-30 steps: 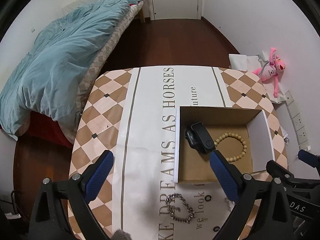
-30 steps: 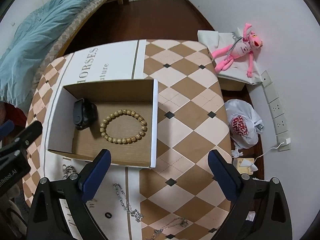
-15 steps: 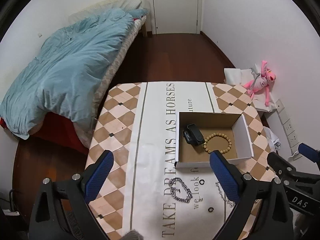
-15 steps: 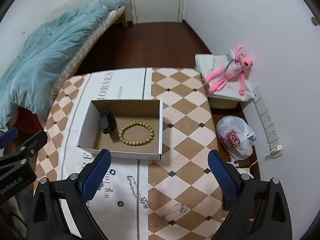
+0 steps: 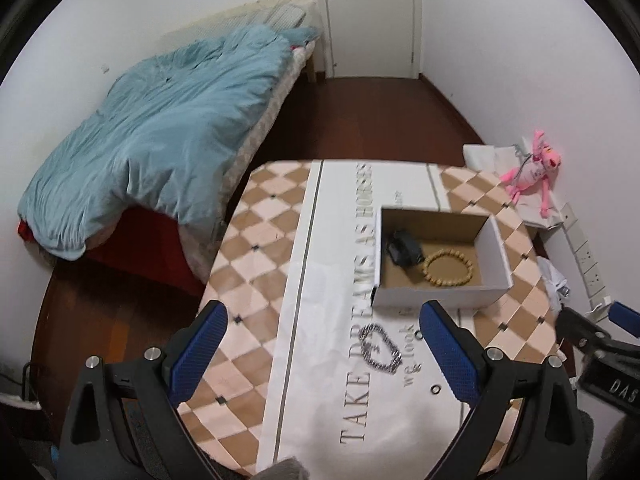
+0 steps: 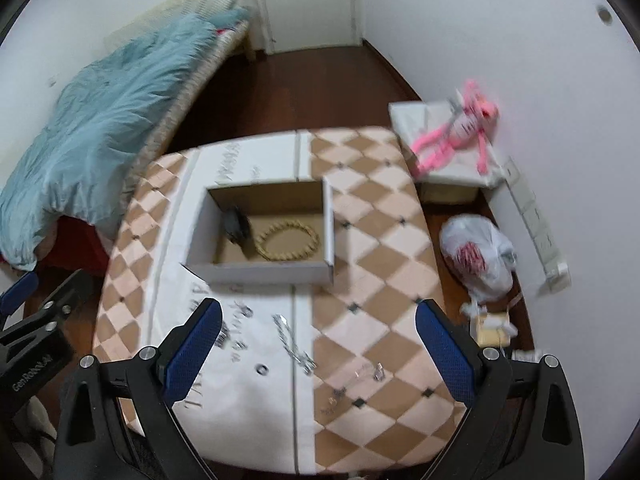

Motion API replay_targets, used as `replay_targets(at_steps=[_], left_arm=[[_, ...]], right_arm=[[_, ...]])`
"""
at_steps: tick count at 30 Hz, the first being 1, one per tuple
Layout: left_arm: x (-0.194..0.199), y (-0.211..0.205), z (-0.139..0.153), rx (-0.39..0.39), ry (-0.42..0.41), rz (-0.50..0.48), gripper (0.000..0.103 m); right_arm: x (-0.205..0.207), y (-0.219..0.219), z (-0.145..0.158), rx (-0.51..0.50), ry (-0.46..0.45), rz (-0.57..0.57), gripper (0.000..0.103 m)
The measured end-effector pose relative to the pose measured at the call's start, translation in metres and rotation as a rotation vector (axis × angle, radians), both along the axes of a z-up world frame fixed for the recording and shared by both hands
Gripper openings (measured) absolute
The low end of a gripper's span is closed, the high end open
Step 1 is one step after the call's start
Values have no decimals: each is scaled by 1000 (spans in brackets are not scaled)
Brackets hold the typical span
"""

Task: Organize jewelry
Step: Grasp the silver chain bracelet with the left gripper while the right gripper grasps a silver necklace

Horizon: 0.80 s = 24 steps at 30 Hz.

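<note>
An open cardboard box stands on the checkered table. Inside it lie a wooden bead bracelet and a black watch. In front of the box lie a silver chain bracelet, small black rings and thin silver chains. My left gripper and right gripper are both open and empty, held high above the table's near edge.
A bed with a blue duvet stands left of the table. A pink plush toy lies on a white box at the right wall. A white plastic bag and wall sockets are on the right.
Both grippers have lifted and pulled back from the box, so the whole table and room now show. The jewelry has not moved.
</note>
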<state>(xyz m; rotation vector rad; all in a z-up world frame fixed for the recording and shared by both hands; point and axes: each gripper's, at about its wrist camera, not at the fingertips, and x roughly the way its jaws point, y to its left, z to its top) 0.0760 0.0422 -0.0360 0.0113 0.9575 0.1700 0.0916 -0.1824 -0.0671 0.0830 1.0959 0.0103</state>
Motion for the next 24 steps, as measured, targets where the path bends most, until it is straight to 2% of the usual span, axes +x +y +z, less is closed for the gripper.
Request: replay_targets(at_steps=[5,7,11,12,16,18,20,21,22,23,24], left_arm=[[-9,2,-45,-4,94,40,98],[-11,0,-59,-3,129,42,98],[-17,-3,-88,14,196,50,98],[-18,-4,-93,16,210,50,98],[-21,-7,-109,37,237,54,98],[-21,-9,-113,45,246,54,98],[-22,-9,-117,52,253,52,98],[-23,-9,-118,55,257,51,98],[-22,-9,-119,57,259,50,98],[-22,-9,-119,59,261,50,98],[-22,-8,-120,60,264,50,98]], right_arm=[[-9,-39,-66,33,151,-108,99],[-17,-54,-94,76,210,-148,99],[-31,-63,-130,157,266,-172,95],[-34,-66,-136,156,265,-188,90],[-34,-74,-148,134,239,-227,77],[-31,-74,-155,133,239,-222,61],[-31,-69,-157,102,221,-205,55],[-30,-66,-156,93,215,-191,47],[-29,-64,-155,74,205,-184,44],[-27,-62,-156,68,201,-175,32],[-27,-59,-156,56,197,-164,12]])
